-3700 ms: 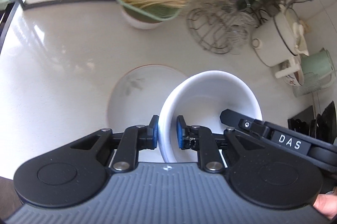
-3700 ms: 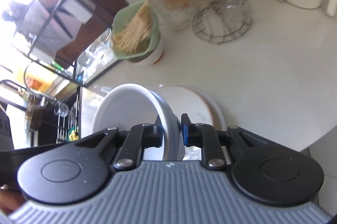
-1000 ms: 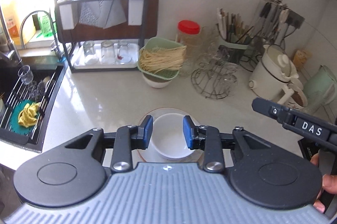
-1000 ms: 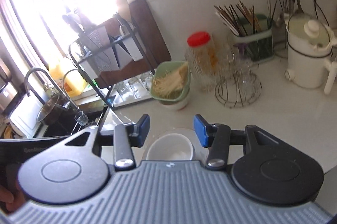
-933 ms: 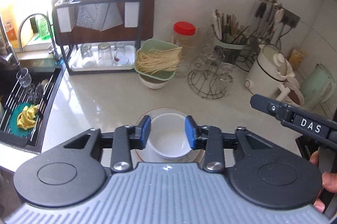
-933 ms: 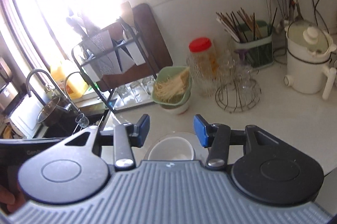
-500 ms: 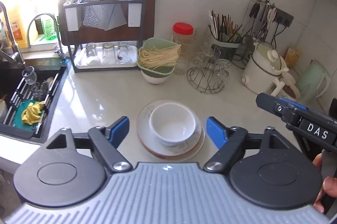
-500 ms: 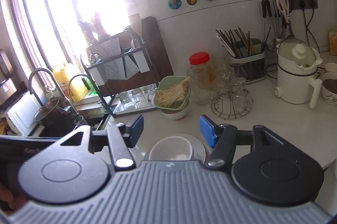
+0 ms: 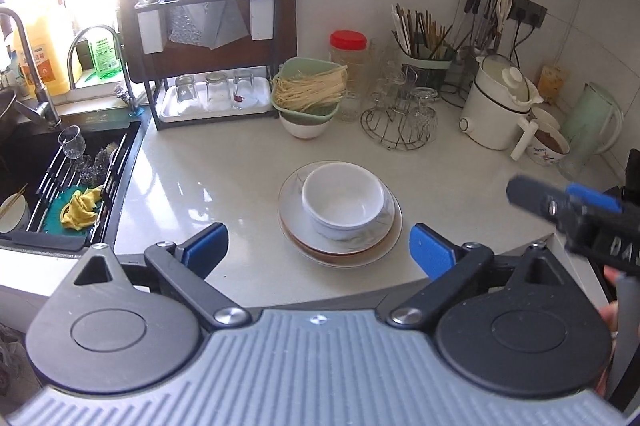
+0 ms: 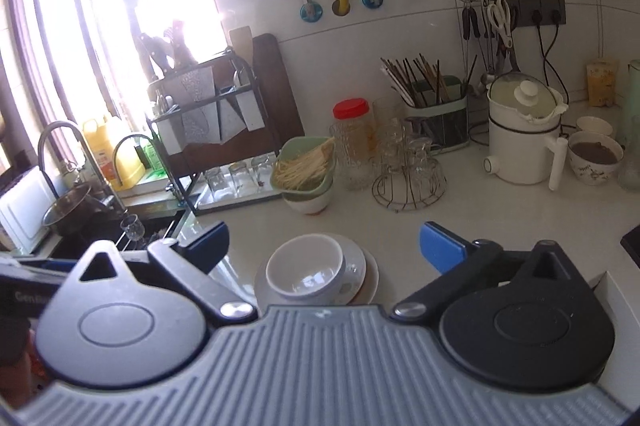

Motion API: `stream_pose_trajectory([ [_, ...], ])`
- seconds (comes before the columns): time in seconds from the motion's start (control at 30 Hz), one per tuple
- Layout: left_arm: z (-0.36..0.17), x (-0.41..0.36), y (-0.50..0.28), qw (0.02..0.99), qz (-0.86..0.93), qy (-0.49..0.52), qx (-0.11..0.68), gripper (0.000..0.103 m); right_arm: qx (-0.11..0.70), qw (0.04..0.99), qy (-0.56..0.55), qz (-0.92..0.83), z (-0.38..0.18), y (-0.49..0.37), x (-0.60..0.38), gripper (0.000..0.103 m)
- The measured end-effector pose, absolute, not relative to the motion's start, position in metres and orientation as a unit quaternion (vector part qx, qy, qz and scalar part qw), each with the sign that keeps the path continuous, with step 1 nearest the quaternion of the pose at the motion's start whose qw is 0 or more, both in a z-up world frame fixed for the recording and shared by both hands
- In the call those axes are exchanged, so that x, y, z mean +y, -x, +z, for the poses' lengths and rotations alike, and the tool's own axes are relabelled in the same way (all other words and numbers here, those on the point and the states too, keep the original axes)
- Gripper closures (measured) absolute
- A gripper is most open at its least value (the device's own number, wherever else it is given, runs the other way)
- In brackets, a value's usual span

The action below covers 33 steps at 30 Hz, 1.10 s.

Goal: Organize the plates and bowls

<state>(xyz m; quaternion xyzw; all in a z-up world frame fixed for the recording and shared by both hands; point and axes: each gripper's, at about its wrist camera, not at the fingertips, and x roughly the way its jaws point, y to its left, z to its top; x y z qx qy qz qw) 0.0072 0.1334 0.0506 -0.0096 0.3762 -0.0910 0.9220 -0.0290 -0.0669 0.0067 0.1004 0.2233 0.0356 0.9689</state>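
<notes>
We see the bowl (image 9: 343, 199) stacked on the plates (image 9: 340, 250), dead ahead of both tongs. Left gripper (image 9: 318, 248) and right gripper (image 10: 324, 246) have just opened wide, empty.

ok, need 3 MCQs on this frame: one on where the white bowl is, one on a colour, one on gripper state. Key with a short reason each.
1. Where is the white bowl?
A. in the sink
B. on the stacked plates
C. on the dish rack

2. What colour is the jar lid?
A. red
B. blue
C. yellow

3. What state is the left gripper in?
A. shut on the bowl
B. shut on a plate
C. open, holding nothing

Key: 1 B, the bowl sits upright on top of the plates on the counter. 2 A, the lid on the clear jar by the wall is red. 3 C, its jaws have just been opening and stand wide apart, with nothing between the pads.
</notes>
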Motion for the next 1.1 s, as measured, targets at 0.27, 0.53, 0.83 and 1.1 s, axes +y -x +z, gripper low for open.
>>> stream_pose_trajectory([
  [0.27,0.055,0.141,0.003,0.922,-0.086,-0.008,0.378,0.004,0.240,0.966,-0.089,0.027,0.001,0.051,-0.056,0.000],
  [0.53,0.059,0.156,0.014,0.920,-0.079,-0.004,0.383,0.003,0.242,0.965,-0.092,0.025,0.006,0.068,-0.050,0.000],
  [0.83,0.058,0.158,0.037,0.925,-0.086,-0.006,0.369,0.002,0.226,0.970,-0.090,0.023,0.009,0.087,-0.042,0.000],
  [1.1,0.051,0.168,0.055,0.930,-0.075,0.004,0.360,0.002,0.212,0.974,-0.081,0.019,0.006,0.099,-0.036,0.000],
])
